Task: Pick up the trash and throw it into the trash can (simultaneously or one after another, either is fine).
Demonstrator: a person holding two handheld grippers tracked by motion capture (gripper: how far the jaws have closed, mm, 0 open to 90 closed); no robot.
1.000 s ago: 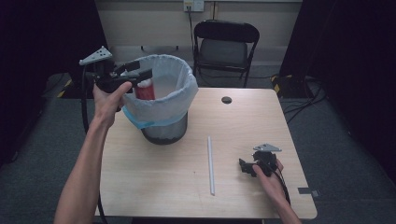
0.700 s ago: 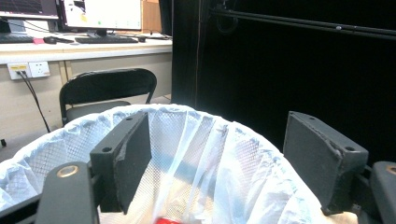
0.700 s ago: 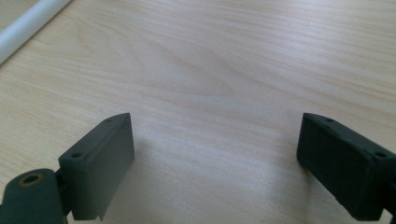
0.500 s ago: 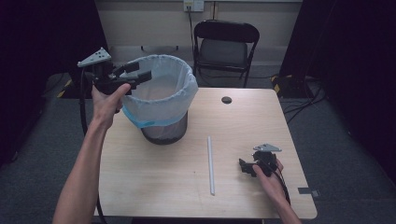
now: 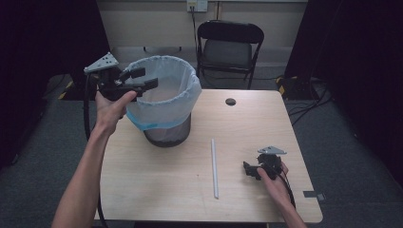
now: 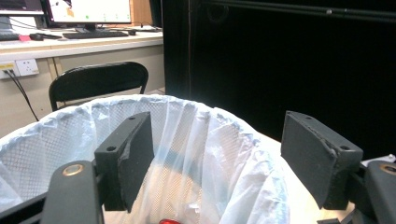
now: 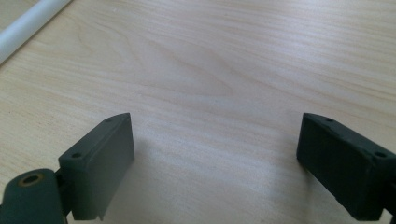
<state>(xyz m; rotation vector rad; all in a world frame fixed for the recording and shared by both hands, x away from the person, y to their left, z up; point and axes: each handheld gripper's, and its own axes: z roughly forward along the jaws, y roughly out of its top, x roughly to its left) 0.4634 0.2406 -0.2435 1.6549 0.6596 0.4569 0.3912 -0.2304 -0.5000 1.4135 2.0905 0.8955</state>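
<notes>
Nearest me, the right gripper (image 5: 251, 169) rests low on the table (image 5: 157, 190), its jaws spread wide with only bare wood between them. The white tube (image 5: 214, 167) lies on the wood just beyond and to one side of those fingertips, not touching them. Farther off, the left gripper (image 5: 138, 80) hangs over the near rim of the bin (image 5: 167, 102), jaws apart and gripping nothing. Down below its fingers, inside the white liner (image 6: 219, 154), a bit of something red (image 6: 168, 221) shows at the bottom.
</notes>
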